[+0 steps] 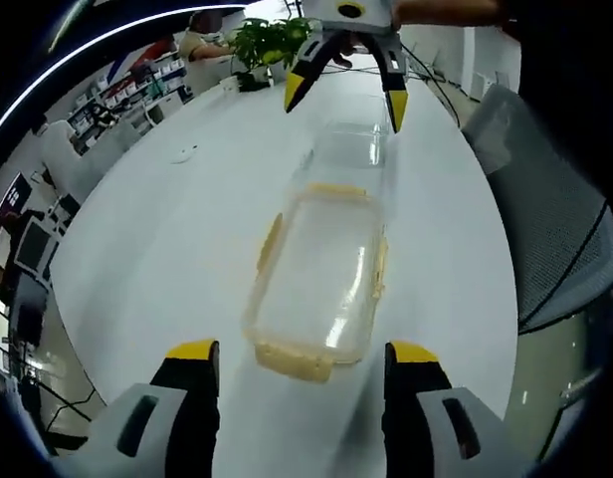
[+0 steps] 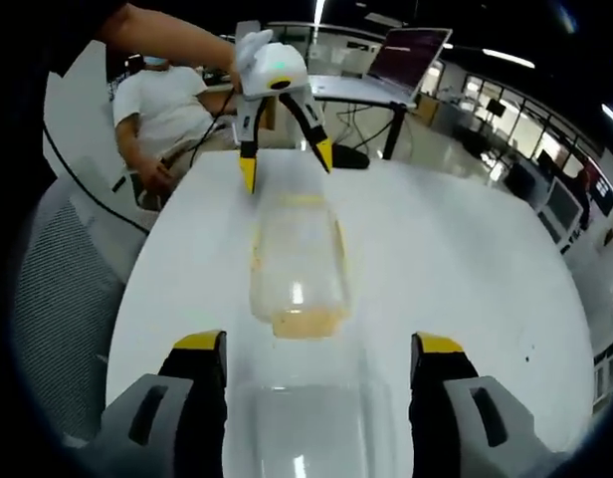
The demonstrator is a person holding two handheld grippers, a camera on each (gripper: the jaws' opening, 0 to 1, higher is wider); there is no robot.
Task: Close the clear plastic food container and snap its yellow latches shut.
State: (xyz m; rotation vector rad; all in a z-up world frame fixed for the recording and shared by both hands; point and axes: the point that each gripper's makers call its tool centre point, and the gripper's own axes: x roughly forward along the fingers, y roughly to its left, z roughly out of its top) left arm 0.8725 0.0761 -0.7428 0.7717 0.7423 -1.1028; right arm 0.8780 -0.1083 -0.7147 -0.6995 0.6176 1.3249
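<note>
The clear plastic container (image 1: 321,279) lies lengthwise on the white table (image 1: 167,239) with yellow latches (image 1: 292,360) at its ends and sides. Its clear lid (image 1: 351,149) lies open, flat on the table beyond its far end. My left gripper (image 1: 303,354) is open, its tips either side of the container's near end, touching nothing. Opposite, my right gripper (image 1: 346,105) hangs open over the lid. In the right gripper view the container (image 2: 299,264) sits ahead, and the lid (image 2: 311,428) lies between the open jaws of my right gripper (image 2: 318,345). The left gripper (image 2: 287,166) stands open past the far end.
A grey mesh chair (image 1: 545,229) stands at the table's edge. A potted plant (image 1: 272,40) and cables sit at one end. At the other end a person in a white shirt (image 2: 172,115) sits near a laptop (image 2: 411,55). Bare tabletop (image 2: 466,259) lies beside the container.
</note>
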